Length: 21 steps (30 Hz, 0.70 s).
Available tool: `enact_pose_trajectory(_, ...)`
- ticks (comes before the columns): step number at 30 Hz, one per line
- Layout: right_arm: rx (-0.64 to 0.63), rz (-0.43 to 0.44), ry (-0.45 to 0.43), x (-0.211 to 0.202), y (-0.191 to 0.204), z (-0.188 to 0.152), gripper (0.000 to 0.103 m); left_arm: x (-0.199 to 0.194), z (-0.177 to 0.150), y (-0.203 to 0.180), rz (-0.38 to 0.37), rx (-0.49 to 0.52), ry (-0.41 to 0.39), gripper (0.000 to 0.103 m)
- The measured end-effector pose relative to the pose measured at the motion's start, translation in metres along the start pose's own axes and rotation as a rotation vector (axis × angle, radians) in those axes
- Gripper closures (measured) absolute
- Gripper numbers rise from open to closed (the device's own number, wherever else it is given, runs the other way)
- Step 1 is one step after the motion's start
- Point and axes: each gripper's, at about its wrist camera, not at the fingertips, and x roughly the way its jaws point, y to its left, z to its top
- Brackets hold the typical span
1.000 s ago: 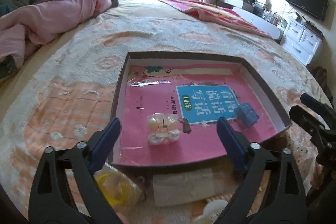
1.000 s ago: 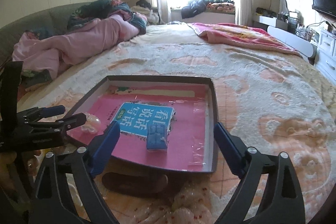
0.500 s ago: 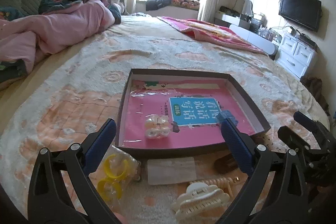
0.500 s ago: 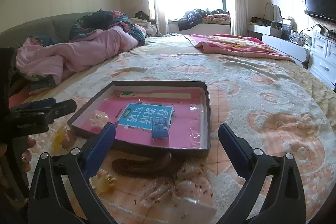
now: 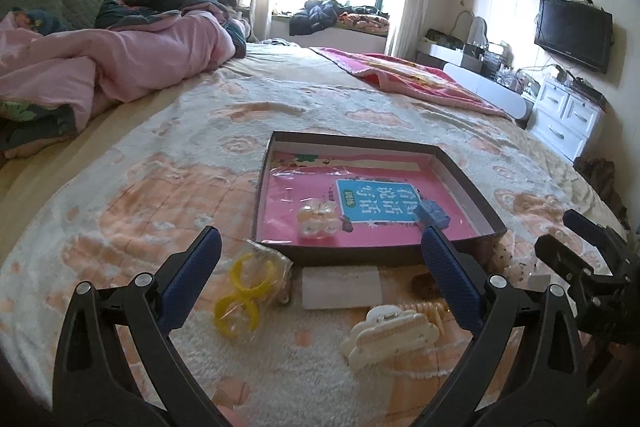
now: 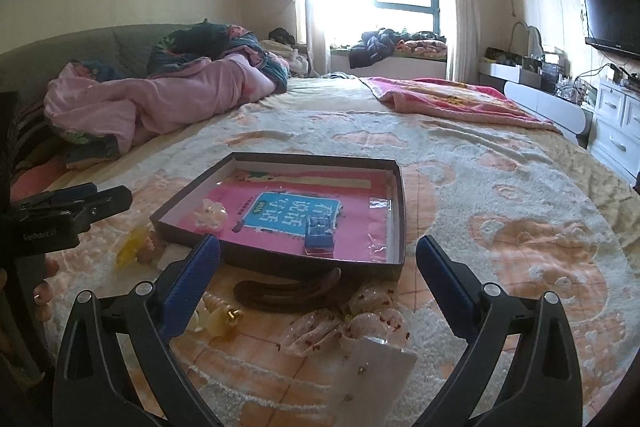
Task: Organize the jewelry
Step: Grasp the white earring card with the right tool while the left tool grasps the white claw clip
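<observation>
A dark shallow box tray (image 5: 372,255) (image 6: 280,259) lies on the bed, lined with a pink book. In it are a pearly hair ornament (image 5: 318,217) (image 6: 211,213) and a small blue box (image 5: 434,214) (image 6: 319,235). In front of the tray lie yellow rings in a clear bag (image 5: 244,293), a white card (image 5: 340,285), a cream claw clip (image 5: 390,333), a brown hair clip (image 6: 288,293) and a dotted bow on a card (image 6: 348,327). My left gripper (image 5: 320,283) and right gripper (image 6: 318,285) are both open and empty, held above these items.
The bed has a cream and peach patterned blanket (image 5: 160,187). A pink quilt (image 5: 132,63) is heaped at the far left and a red blanket (image 5: 404,75) at the far right. White drawers (image 5: 568,119) and a TV (image 5: 574,33) stand by the right wall.
Both grippers have pulled back and up from the tray. The loose items in front of the tray have come into view. Both stay open.
</observation>
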Motion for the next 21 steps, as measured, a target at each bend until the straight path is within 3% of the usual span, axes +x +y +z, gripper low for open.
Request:
enact_pose_trajectory(9,-0.019,0.005,0.014,-0.012,0.002,-0.011,0.007,-0.010,-0.012,0.013,0.018,-0.006,0.015,0.012)
enact_pose_trajectory(21,-0.002,-0.018,0.084,-0.016,-0.006,-0.039,0.007,-0.006,-0.031,0.001,-0.026,0.035,0.069,0.012)
